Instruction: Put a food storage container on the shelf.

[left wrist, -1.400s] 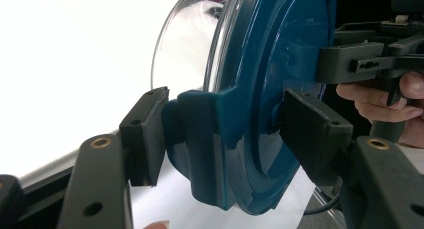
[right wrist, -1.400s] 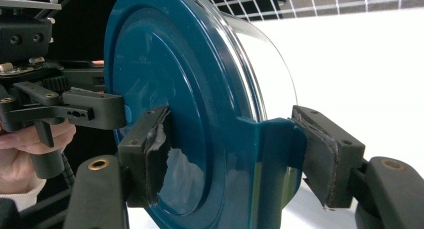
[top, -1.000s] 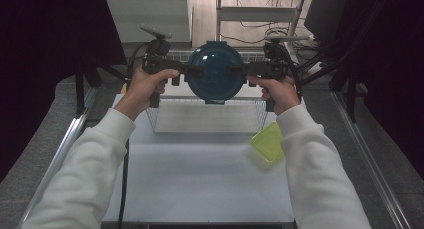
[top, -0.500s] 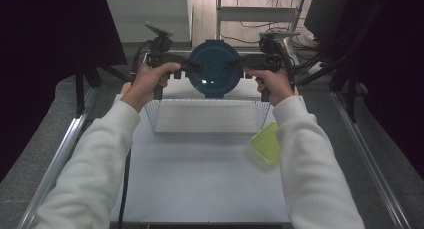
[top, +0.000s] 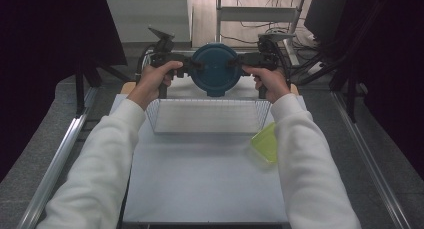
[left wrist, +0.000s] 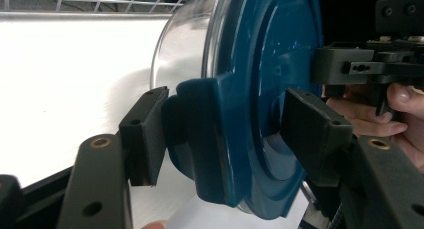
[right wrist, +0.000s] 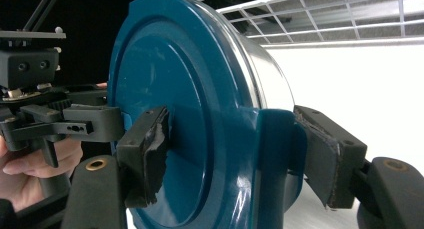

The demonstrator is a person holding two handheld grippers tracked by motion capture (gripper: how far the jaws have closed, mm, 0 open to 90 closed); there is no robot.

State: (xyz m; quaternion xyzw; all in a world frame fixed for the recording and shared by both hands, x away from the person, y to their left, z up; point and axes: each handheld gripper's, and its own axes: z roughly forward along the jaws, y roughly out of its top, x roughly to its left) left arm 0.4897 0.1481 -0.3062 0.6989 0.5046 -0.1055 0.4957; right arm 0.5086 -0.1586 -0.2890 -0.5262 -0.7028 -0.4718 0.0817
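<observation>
A round container [top: 215, 69] with a clear body and a dark blue clip-on lid hangs in the air just beyond the far rim of a white wire basket [top: 207, 116], its lid facing the high view. My left gripper [top: 192, 65] grips its left edge and my right gripper [top: 236, 64] its right edge. In the left gripper view the jaws [left wrist: 230, 134] press on a lid clip and the lid face of the container [left wrist: 260, 89]. The right gripper view has the jaws [right wrist: 235, 154] clamped the same way on the container [right wrist: 170, 89], over the opposite clip.
A yellow-green plastic piece [top: 265, 143] lies on the white table [top: 200, 189] by the basket's right corner, under the right sleeve. Metal rails [top: 55, 159] run along both table sides. Cables and a metal frame [top: 260, 14] stand beyond the table.
Both hands have carried the container away from the camera and a little lower, so it looks smaller. Its lid now faces the high view more squarely. Both grips are unchanged.
</observation>
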